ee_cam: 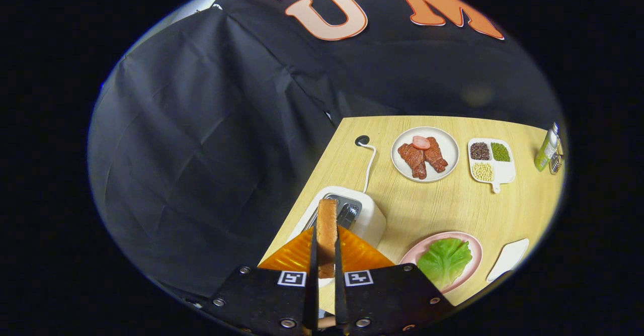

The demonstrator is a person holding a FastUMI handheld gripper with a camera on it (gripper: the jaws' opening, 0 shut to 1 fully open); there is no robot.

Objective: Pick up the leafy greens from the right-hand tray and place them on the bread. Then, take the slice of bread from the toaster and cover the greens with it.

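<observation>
While the hand-held gripper [327,268] is pinching the bread slice [327,233] edgewise, it is risking slipping before reaching the lettuce [445,260] at three o'clock.

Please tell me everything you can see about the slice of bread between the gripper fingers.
The bread slice is toasted brown, with a porous, crumbly edge. It stands on edge, seen edge-on as a narrow upright strip. The gripper is shut on it, one finger pressing each flat side. It is lifted clear, with the white toaster just beyond it. To its right, the green leaf lies on a pink plate.
</observation>
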